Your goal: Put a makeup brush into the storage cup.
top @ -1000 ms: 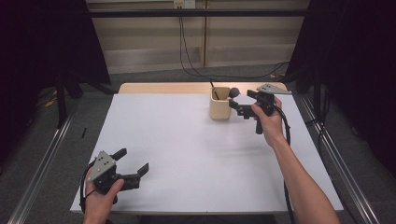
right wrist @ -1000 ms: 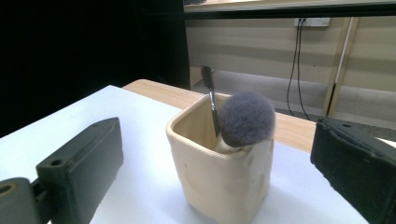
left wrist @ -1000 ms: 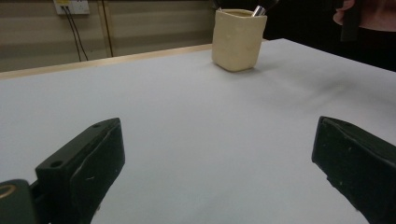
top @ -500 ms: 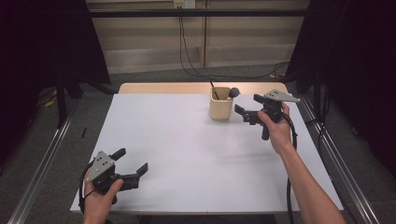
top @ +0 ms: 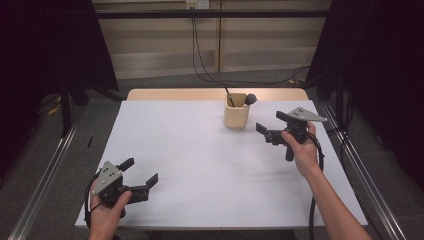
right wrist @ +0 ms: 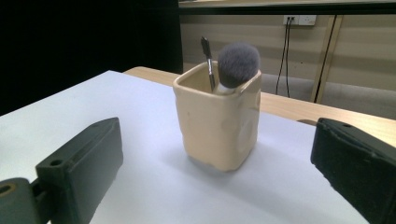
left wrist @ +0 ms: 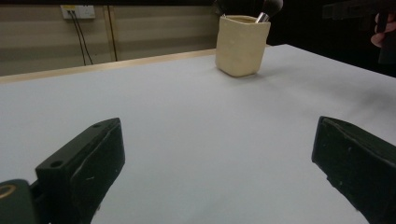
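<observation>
No legible text, label, brand, number or sign in any view: none on the cream square ceramic holder (right wrist: 219, 122), none on the white desk (top: 190, 150).

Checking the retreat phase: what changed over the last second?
The right gripper backed away from the cup, toward the person and the table's right edge, jaws open and empty. The cup, the brush in it and the left gripper, open at the near left corner, stayed put.

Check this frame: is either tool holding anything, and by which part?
Nothing is held. The right tool is open, empty and apart from the beige cup with its brush. The left tool is open over bare table.
</observation>
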